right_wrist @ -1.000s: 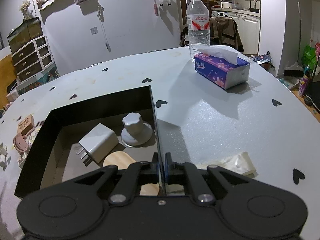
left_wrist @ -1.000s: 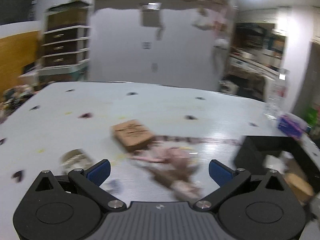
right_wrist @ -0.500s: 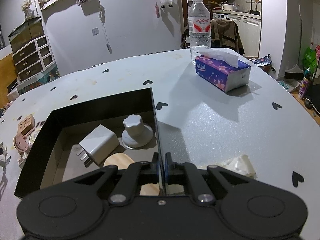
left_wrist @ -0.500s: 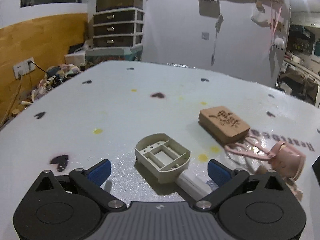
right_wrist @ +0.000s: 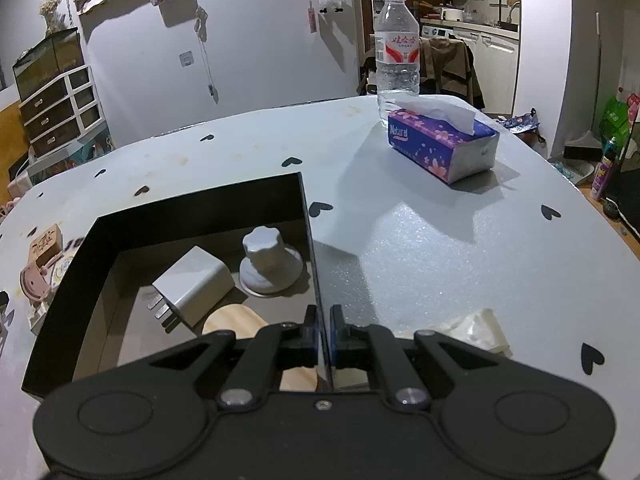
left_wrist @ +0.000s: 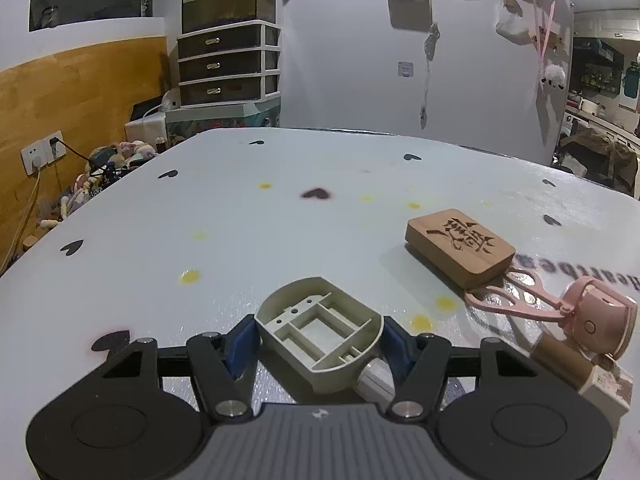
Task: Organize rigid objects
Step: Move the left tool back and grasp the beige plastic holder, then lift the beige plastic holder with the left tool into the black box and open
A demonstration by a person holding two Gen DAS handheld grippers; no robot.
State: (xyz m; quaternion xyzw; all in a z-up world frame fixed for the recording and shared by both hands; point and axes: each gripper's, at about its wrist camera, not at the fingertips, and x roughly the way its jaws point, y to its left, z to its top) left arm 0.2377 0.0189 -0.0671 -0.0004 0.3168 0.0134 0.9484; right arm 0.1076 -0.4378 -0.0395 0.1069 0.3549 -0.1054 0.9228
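My left gripper (left_wrist: 318, 344) is shut on a beige plastic housing (left_wrist: 320, 330) with inner ribs; its blue pads press both sides as it rests on the white table (left_wrist: 200, 208). To its right lie a carved wooden block (left_wrist: 460, 246) and a pink keyring gadget (left_wrist: 596, 320). In the right wrist view my right gripper (right_wrist: 324, 330) is shut on the right wall of a black box (right_wrist: 80, 264). Inside the box lie a white charger (right_wrist: 194, 280), a grey knob (right_wrist: 270, 262) and a pale wooden disc (right_wrist: 234, 322).
A purple tissue pack (right_wrist: 442, 146) and a water bottle (right_wrist: 397, 50) stand at the far right of the table. A crumpled clear wrapper (right_wrist: 476, 330) lies by the right gripper. A white-brown stick (left_wrist: 580, 376) lies under the pink gadget. Drawers (left_wrist: 228, 66) stand beyond the table's far edge.
My left gripper swung left from the block and pink gadget, moved onto the beige housing and shut on it. The right gripper stayed clamped on the box wall.
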